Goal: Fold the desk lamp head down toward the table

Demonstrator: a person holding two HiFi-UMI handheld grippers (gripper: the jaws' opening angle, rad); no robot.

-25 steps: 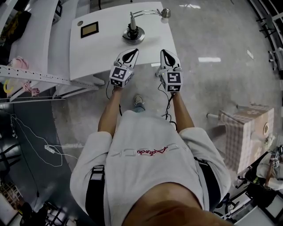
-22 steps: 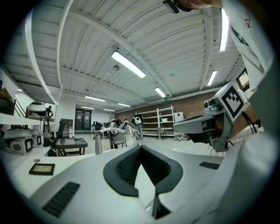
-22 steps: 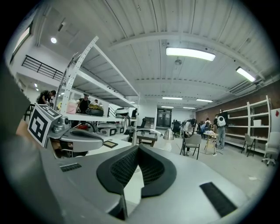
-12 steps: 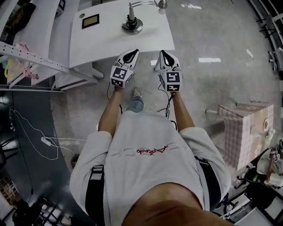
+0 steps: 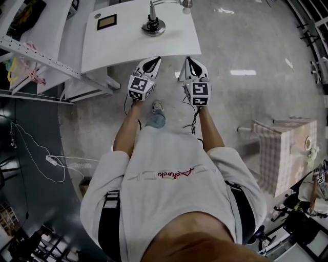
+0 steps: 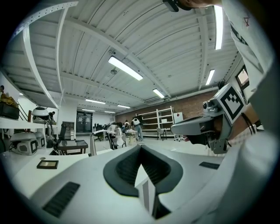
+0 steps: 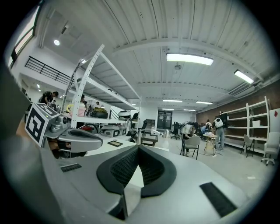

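Note:
The desk lamp stands at the far side of the white table (image 5: 128, 51): round base (image 5: 153, 25), short upright stem, thin arm running right to the small head (image 5: 186, 4) near the table's right edge. In the left gripper view the lamp stem (image 6: 92, 146) shows far ahead, and in the right gripper view the lamp (image 7: 140, 134) shows just above the jaws. My left gripper (image 5: 152, 60) and right gripper (image 5: 188, 60) hover side by side at the table's near edge, well short of the lamp. Both are shut and empty, as the left gripper (image 6: 141, 147) and right gripper (image 7: 138, 148) show close up.
A small dark-framed plate (image 5: 106, 21) lies on the table left of the lamp. A metal shelving rack (image 5: 36, 48) stands at the left, a white cable (image 5: 51, 159) trails on the floor, and a checked-cloth box (image 5: 284, 153) sits at the right.
The table and lamp have slid toward the top of the head view. Both grippers, earlier over the table top, now sit at its near edge. Both have stayed shut.

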